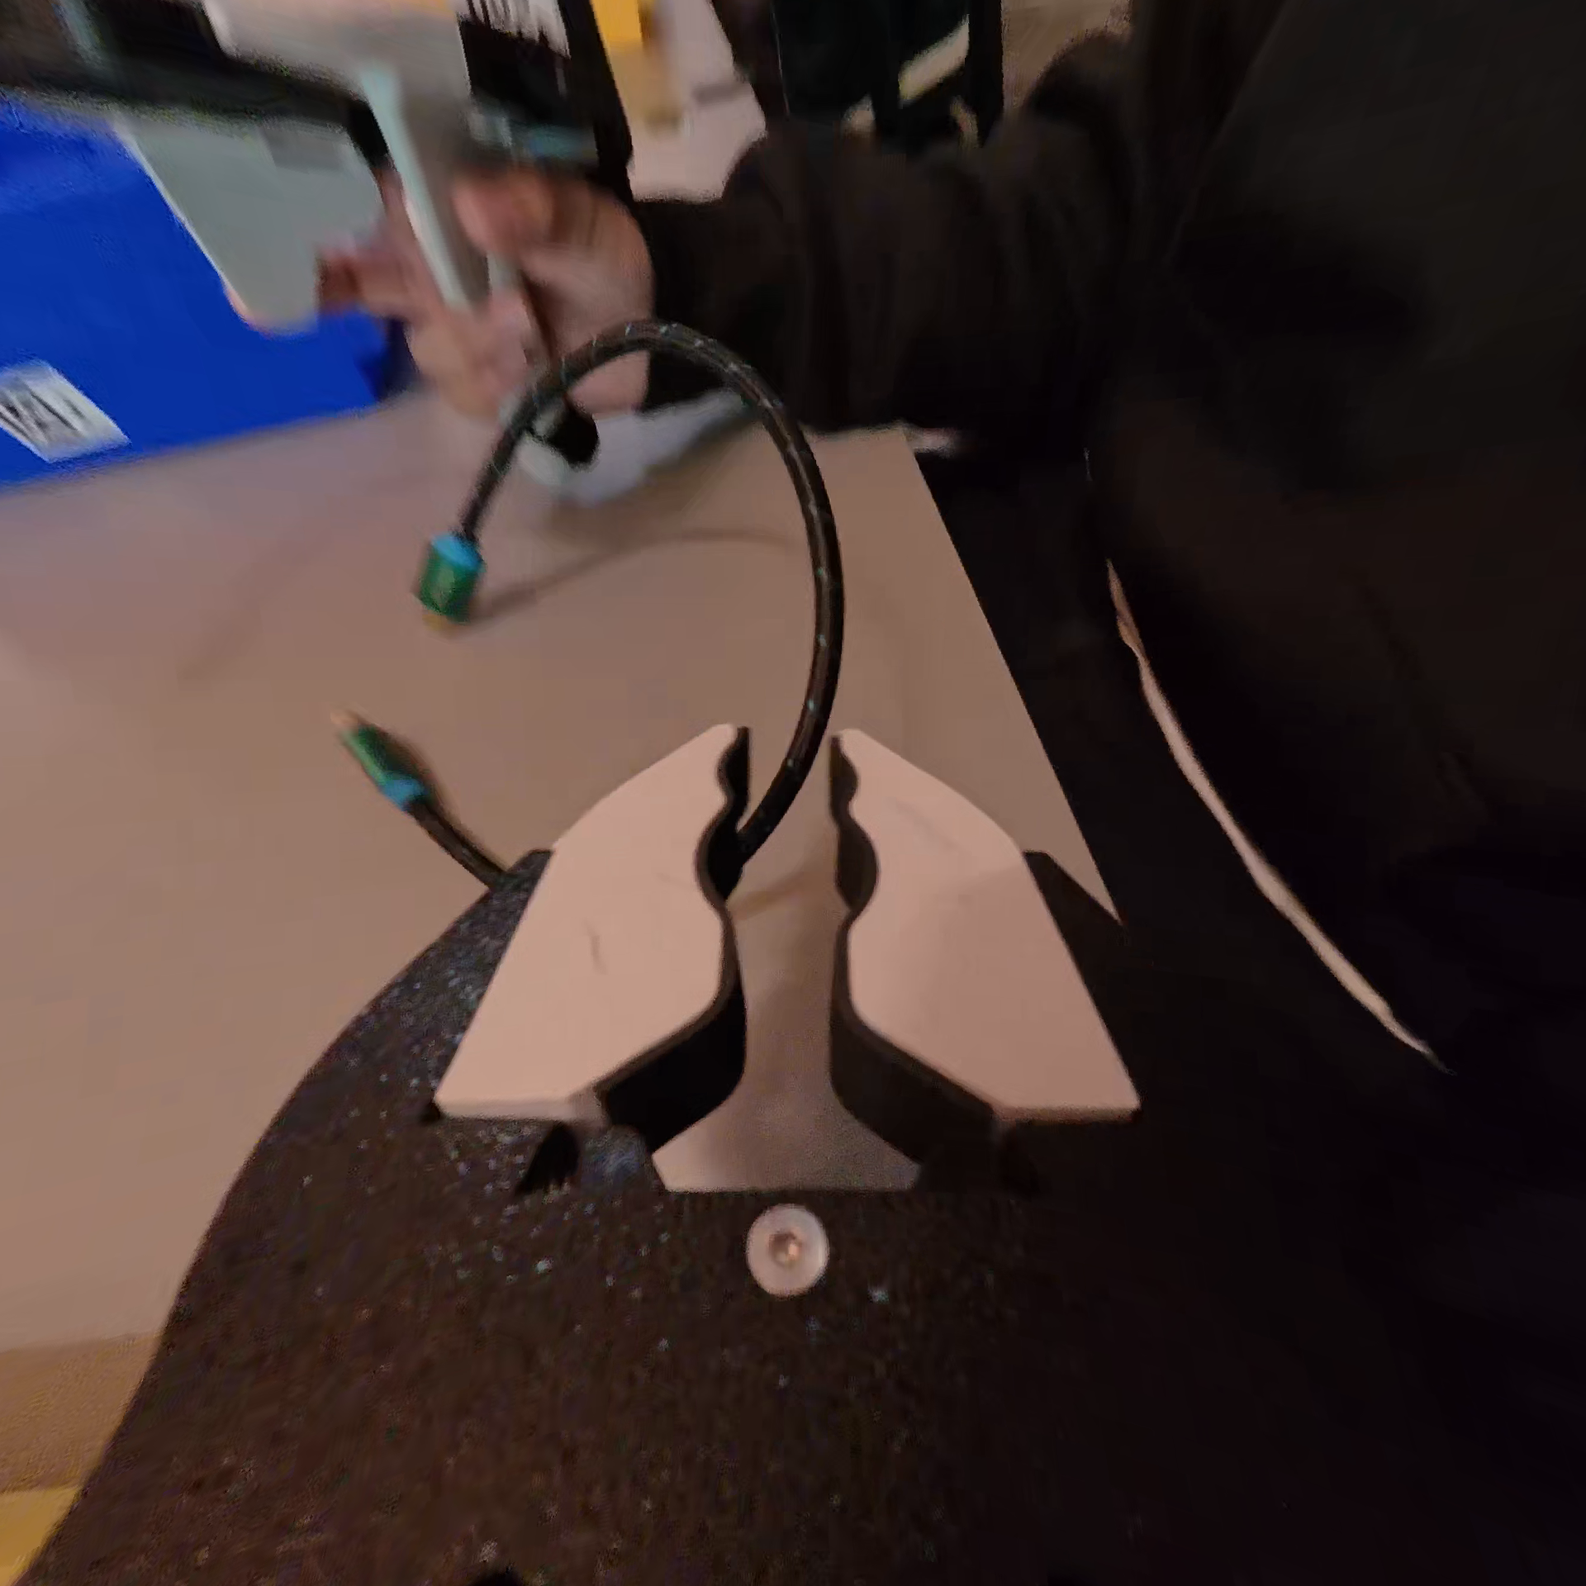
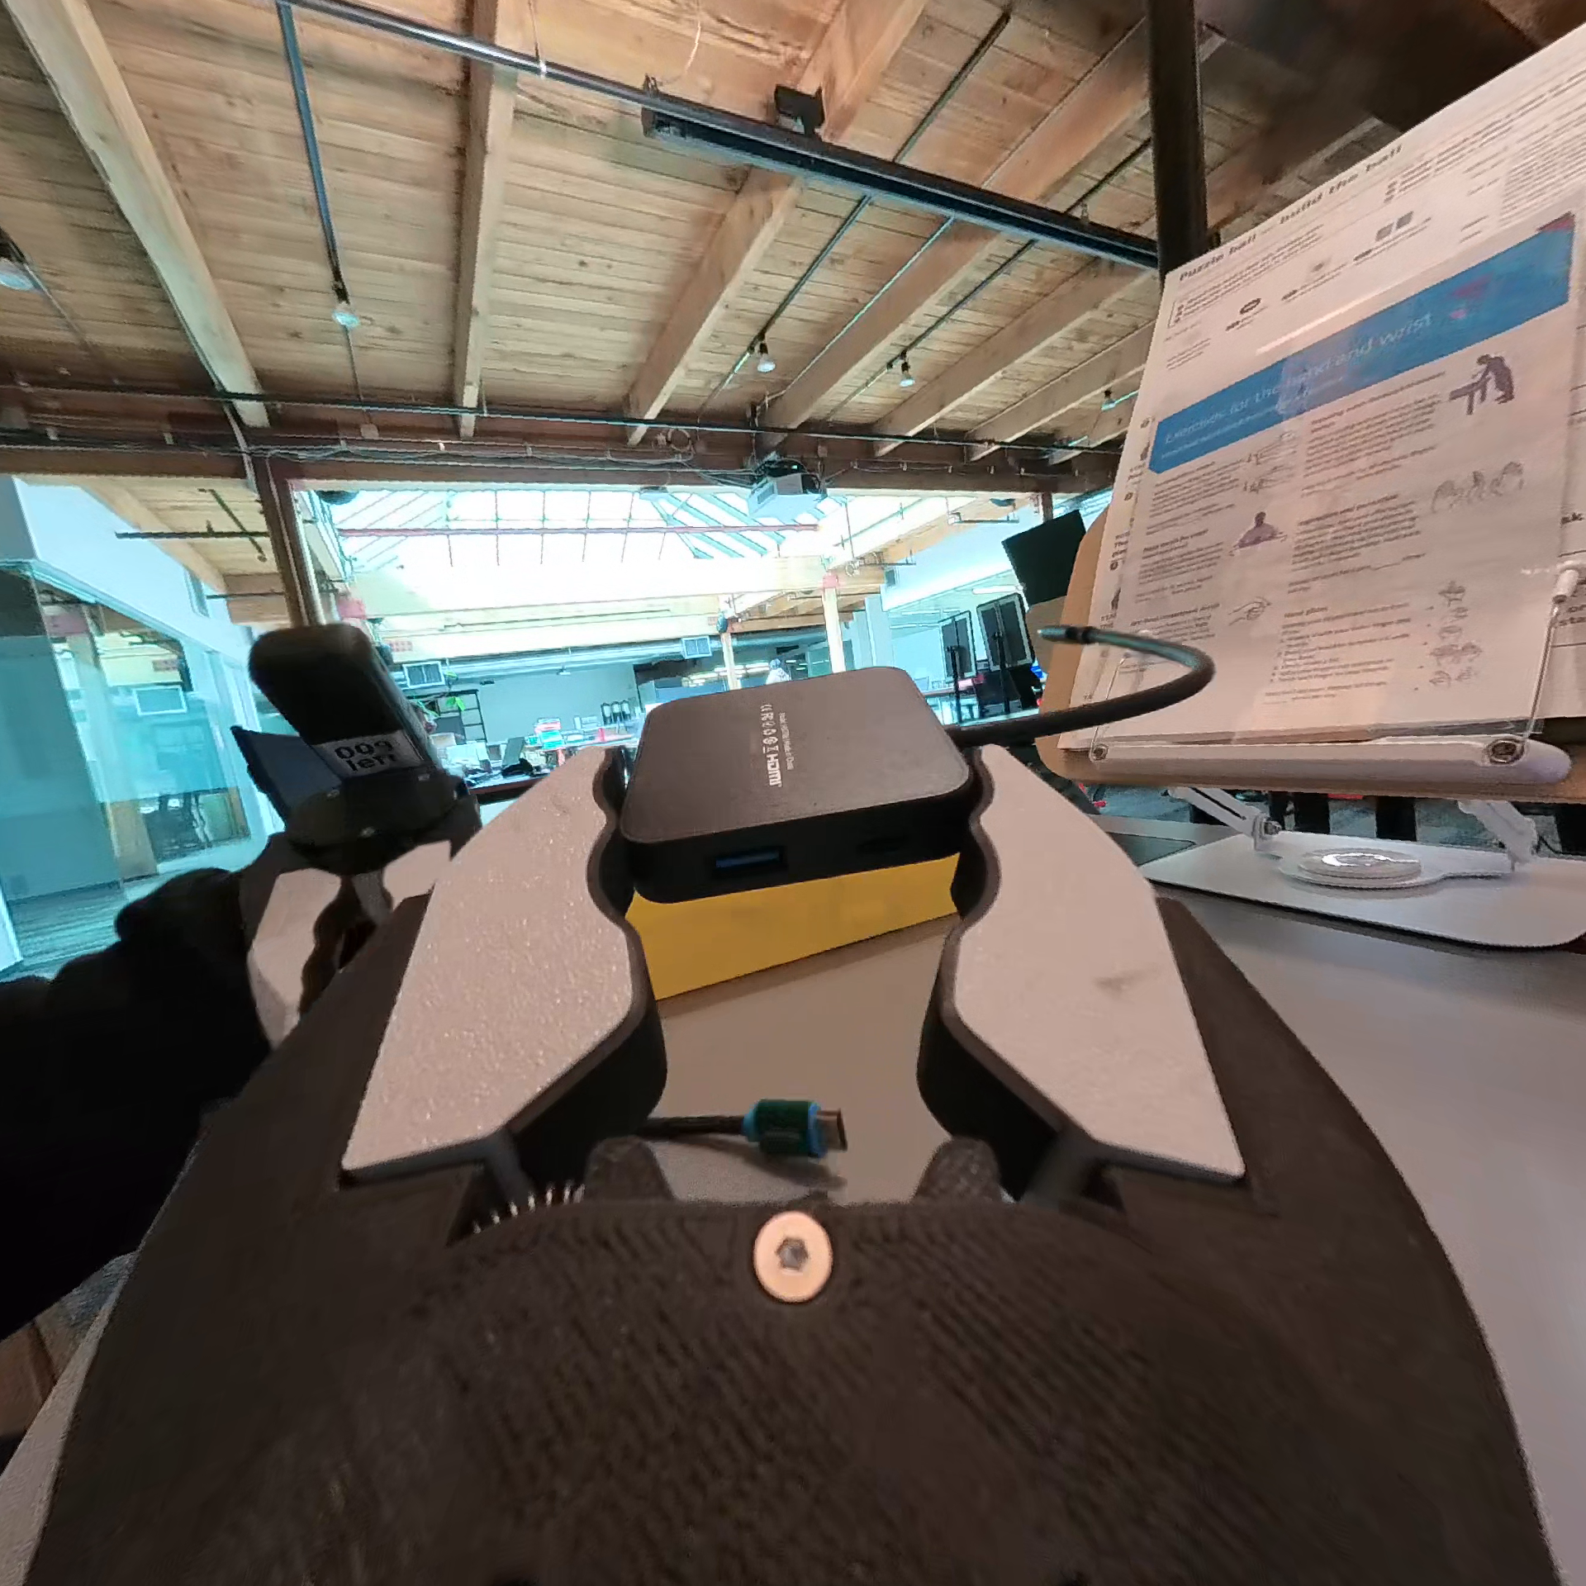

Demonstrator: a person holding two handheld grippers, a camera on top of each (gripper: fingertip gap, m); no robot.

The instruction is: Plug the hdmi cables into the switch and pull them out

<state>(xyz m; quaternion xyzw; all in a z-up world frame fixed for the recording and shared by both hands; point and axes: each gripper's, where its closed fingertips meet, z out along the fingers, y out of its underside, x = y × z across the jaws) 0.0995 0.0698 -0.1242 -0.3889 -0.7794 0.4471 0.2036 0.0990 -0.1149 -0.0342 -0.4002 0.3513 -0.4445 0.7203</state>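
Left wrist view, left to right: a blurred blue plastic bin [image 1: 129, 283] stands at the table's far side. A green-shelled HDMI plug [image 1: 378, 759] lies flat on the grey table top [image 1: 214, 618]. A second green plug [image 1: 446, 579] hangs tip-down on the table from an arched black braided cable [image 1: 807, 549]. This cable runs down between the fingers of the left gripper [image 1: 788, 747], which stand slightly apart; whether they pinch it cannot be told.

Right wrist view: the right gripper [image 2: 794, 768] is closed on a black rectangular HDMI switch [image 2: 794, 759] resting on a yellow block [image 2: 789, 931]. At far right, a printed sheet [image 2: 1339, 515] leans on a stand.
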